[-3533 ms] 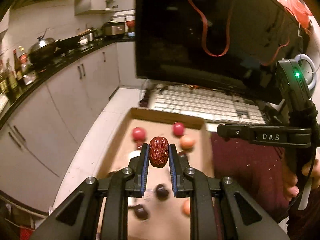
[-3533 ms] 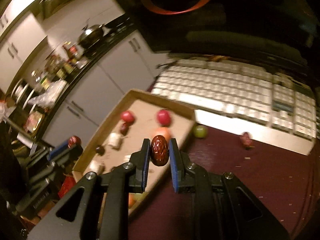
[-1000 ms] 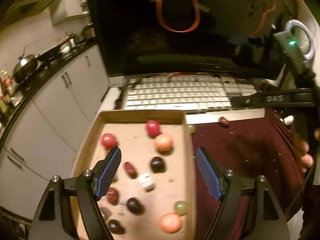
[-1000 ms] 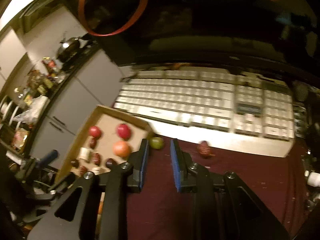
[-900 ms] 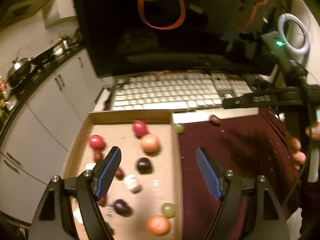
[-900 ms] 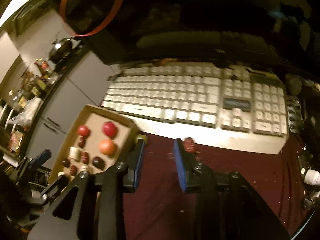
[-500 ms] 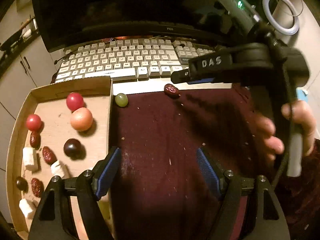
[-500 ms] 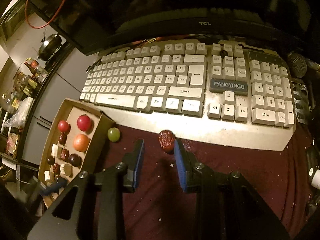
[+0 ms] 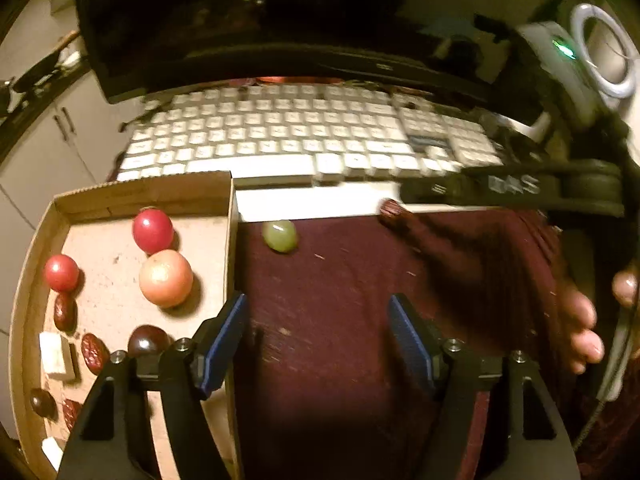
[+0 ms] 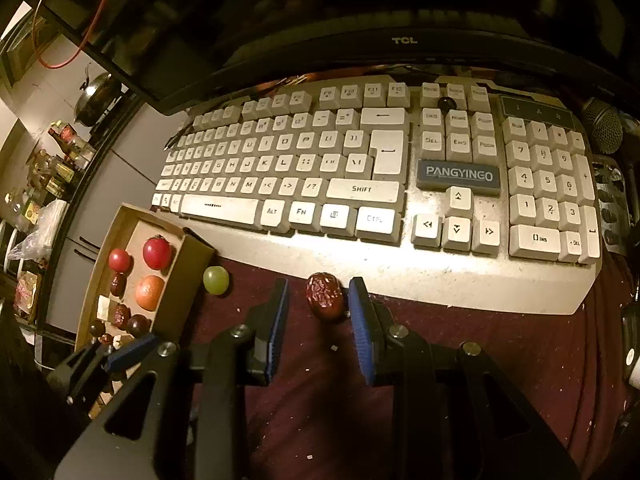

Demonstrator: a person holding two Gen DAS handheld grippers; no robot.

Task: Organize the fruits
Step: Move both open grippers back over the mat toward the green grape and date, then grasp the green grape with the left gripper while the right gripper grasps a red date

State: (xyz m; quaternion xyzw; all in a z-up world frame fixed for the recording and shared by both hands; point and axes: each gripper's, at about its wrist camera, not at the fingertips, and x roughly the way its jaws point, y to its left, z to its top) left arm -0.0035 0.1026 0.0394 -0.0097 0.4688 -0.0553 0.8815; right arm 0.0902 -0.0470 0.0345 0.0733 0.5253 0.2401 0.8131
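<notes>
Right gripper (image 10: 318, 308) jaws apart, straddling the red date (image 10: 325, 296), not pinching; date's long axis runs fore-aft, nearer the right pad. Left gripper (image 9: 318, 340) spread, empty, just been narrowing; green grape (image 9: 280, 235) ahead, slightly left.

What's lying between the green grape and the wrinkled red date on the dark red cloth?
Nothing: between the green grape and the wrinkled red date, the right wrist view shows only bare dark red cloth, with pale crumbs elsewhere.
</notes>
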